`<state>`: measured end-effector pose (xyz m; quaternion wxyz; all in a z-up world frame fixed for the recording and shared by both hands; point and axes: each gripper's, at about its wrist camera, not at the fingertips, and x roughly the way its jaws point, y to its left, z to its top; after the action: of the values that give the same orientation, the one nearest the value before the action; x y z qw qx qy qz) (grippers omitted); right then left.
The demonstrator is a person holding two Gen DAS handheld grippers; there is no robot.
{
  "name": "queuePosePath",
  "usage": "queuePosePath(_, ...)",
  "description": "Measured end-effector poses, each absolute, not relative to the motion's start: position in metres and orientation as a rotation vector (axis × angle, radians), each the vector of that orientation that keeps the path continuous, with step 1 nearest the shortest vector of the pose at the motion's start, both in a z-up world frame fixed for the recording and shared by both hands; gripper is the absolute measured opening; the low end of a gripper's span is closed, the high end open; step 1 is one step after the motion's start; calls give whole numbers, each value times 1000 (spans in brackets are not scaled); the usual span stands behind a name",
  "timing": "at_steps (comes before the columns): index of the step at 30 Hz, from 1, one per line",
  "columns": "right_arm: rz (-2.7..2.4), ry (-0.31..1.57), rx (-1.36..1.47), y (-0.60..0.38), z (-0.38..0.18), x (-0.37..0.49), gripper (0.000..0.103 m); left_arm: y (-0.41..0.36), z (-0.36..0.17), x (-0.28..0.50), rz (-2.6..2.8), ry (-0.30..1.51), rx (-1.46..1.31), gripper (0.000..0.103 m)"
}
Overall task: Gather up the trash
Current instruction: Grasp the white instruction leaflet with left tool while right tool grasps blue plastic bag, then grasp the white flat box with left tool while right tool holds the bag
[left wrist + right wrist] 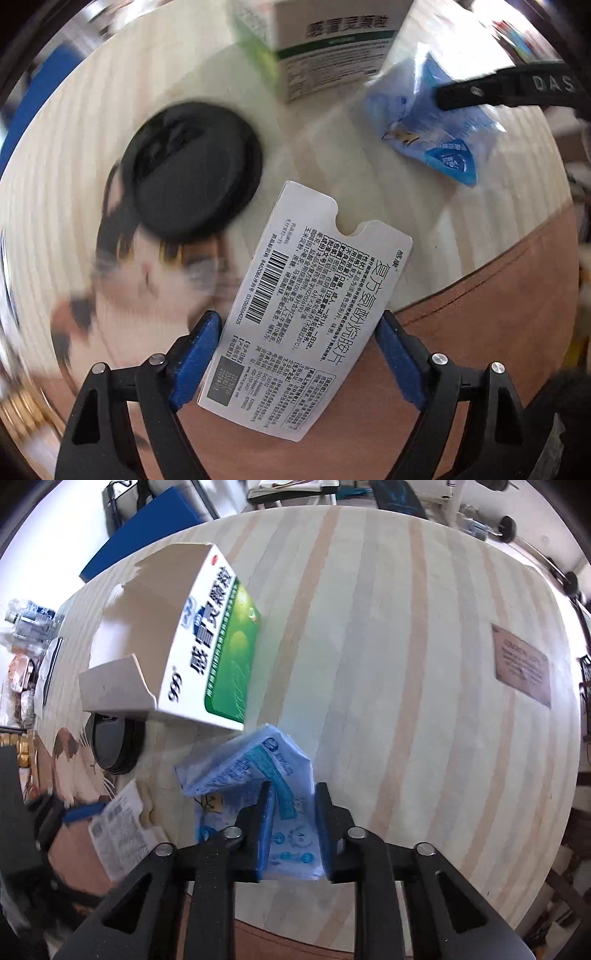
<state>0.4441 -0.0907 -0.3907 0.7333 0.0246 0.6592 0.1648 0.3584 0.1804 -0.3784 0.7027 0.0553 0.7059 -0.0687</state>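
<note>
The left gripper jaws seemingly clamp a white printed card.

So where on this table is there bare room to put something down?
The widest bare stretch of striped table lies between the open green-and-white box and the brown plaque. It is crowded on the box's other side: the black round object, white medicine card and blue wrapper sit close together.

Striped tabletop, open medicine box, blue wrapper, white sleeve, black disc
</note>
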Motion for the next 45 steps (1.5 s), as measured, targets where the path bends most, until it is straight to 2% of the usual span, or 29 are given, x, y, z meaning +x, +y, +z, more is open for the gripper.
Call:
queuePosePath(4,322,1467,128,-109,-390,423,14,200,-378,323,98,1611,-215,84)
queuePosePath(8,272,1542,232,-140,-393,389,14,215,-379,278,291,1623,-543,84)
queuePosePath(10,269,1617,272,-152,-399,370,15,209,-379,262,311,1628,-603,84)
queuePosePath(11,281,1668,251,-153,-403,362,25,204,-378,259,304,1624,-593,84)
queuePosePath(12,304,1703,223,-154,-406,356,50,198,-376,257,301,1621,-559,84)
queuePosePath(13,321,1708,213,-155,-405,353,64,193,-376,259,298,1622,-524,84)
queuePosePath(14,334,1688,203,-157,-401,350,82,188,-375,261,296,1623,-484,85)
queuePosePath(19,390,1545,29,-142,-375,351,91,150,-368,281,320,1597,-358,84)
queuePosePath(20,420,1526,7,-135,-373,354,94,148,-365,286,334,1582,-358,78)
queuePosePath(27,578,1469,-293,-79,-382,367,99,151,-352,270,467,1526,-445,78)
queuePosePath(31,624,1504,-433,-62,-404,360,99,152,-349,256,509,1512,-478,78)
queuePosePath(35,571,1515,-454,-55,-422,359,97,140,-346,253,524,1505,-475,78)
queuePosePath(37,553,1485,-442,-49,-421,357,87,140,-348,239,530,1495,-477,78)
queuePosePath(38,549,1466,-438,-49,-418,356,74,139,-344,237,537,1485,-477,78)
queuePosePath(41,547,1453,-378,-52,-409,356,51,154,-335,228,553,1464,-480,78)
queuePosePath(44,550,1434,-340,-54,-398,352,40,155,-318,220,568,1431,-502,78)
queuePosePath(45,551,1433,-334,-54,-395,351,40,157,-315,217,570,1421,-508,78)
